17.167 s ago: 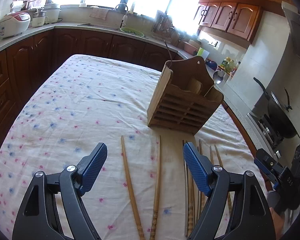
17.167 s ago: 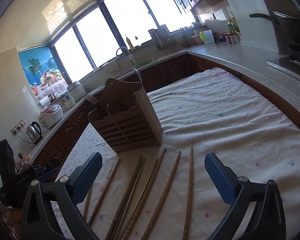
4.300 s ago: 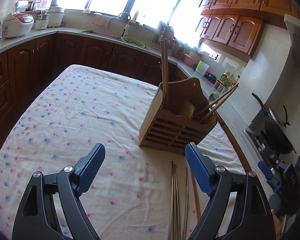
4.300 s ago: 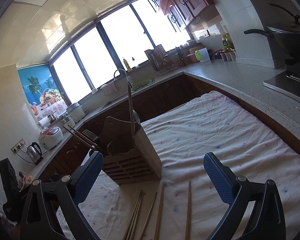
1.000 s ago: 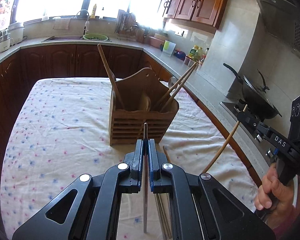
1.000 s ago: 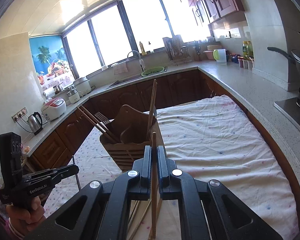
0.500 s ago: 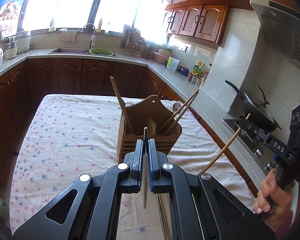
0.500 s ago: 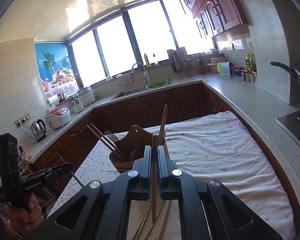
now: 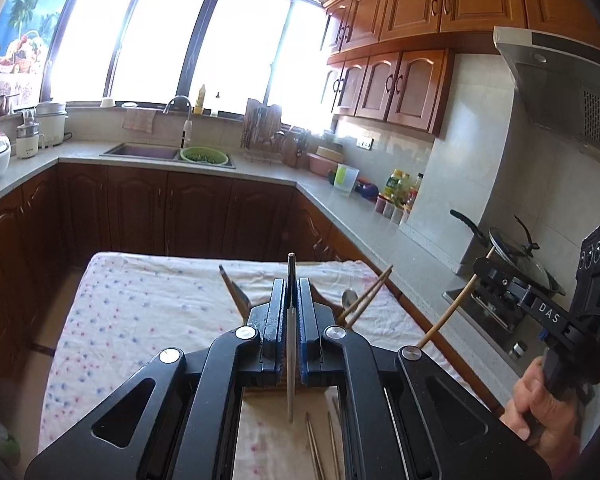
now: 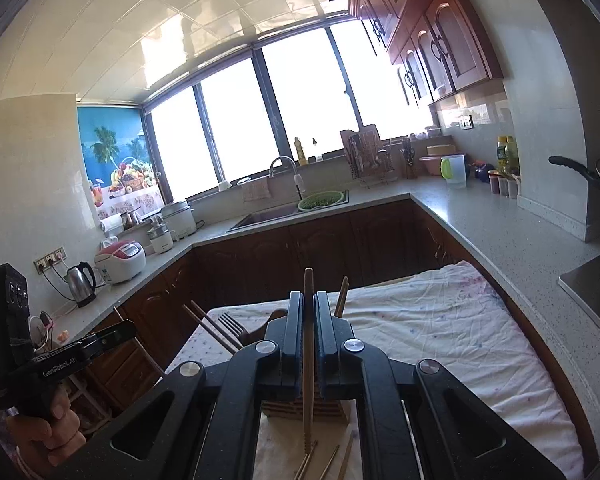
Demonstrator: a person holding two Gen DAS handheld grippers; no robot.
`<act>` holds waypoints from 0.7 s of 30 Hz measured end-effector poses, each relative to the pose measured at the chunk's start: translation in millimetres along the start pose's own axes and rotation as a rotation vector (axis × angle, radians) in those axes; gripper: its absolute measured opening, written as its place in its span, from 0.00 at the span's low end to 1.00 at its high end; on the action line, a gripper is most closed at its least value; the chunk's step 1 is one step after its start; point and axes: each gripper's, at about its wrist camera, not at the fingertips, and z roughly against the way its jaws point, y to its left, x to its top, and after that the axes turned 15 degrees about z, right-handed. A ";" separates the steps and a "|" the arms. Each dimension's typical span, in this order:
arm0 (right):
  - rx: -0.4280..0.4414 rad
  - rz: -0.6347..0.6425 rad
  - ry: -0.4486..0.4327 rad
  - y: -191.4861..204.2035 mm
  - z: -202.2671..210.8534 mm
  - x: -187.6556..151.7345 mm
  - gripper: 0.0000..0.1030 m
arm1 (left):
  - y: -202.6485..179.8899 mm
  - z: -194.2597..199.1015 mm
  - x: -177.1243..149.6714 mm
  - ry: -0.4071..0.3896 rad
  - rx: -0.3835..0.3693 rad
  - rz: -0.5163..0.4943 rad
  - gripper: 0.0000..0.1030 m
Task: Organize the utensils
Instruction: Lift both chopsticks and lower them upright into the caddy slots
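My left gripper [image 9: 291,294] is shut on a thin chopstick [image 9: 290,380] that stands upright between its blue pads. Behind its fingers the wooden utensil holder is almost hidden; only chopsticks [image 9: 367,294] and a spoon [image 9: 348,298] stick out of it. My right gripper [image 10: 309,308] is shut on a wooden chopstick [image 10: 308,412], also upright, above the holder [image 10: 278,409]. A fork [image 10: 231,326] and more chopsticks [image 10: 209,328] stand in the holder. Each view shows the other gripper [image 9: 512,300] [image 10: 80,348] with a hand [image 9: 540,408] on it. Loose chopsticks [image 9: 314,448] lie on the cloth.
The table wears a white flowered cloth [image 9: 140,312]. Brown cabinets and a grey counter run round it, with a sink [image 9: 144,151], a green colander [image 9: 203,156], a rice cooker [image 10: 121,258] and a kettle [image 10: 81,282]. A wok [image 9: 524,264] sits on the stove at right.
Both grippers have risen with their chopsticks and tilted up. The holder has slid down in both views and now sits mostly behind the fingers.
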 end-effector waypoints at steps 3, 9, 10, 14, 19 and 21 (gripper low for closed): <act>-0.010 -0.001 -0.042 -2.3 -6.9 15.9 0.05 | -6.0 -5.3 17.3 -0.048 -0.001 -0.004 0.04; -0.031 0.006 -0.093 -3.6 -32.2 40.7 0.05 | -1.9 -29.6 34.9 -0.104 0.027 0.015 0.04; -0.034 0.008 -0.092 -3.7 -37.8 42.4 0.05 | 1.1 -35.2 35.1 -0.104 0.031 0.027 0.04; -0.055 0.017 -0.091 -2.7 -56.0 37.7 0.05 | 14.0 -55.4 29.3 -0.119 0.058 0.076 0.04; -0.068 0.012 -0.061 -2.8 -73.3 16.4 0.05 | 26.3 -77.8 8.0 -0.078 0.080 0.100 0.04; -0.068 0.005 -0.044 -3.4 -79.1 5.9 0.05 | 27.4 -84.1 -2.0 -0.058 0.090 0.088 0.04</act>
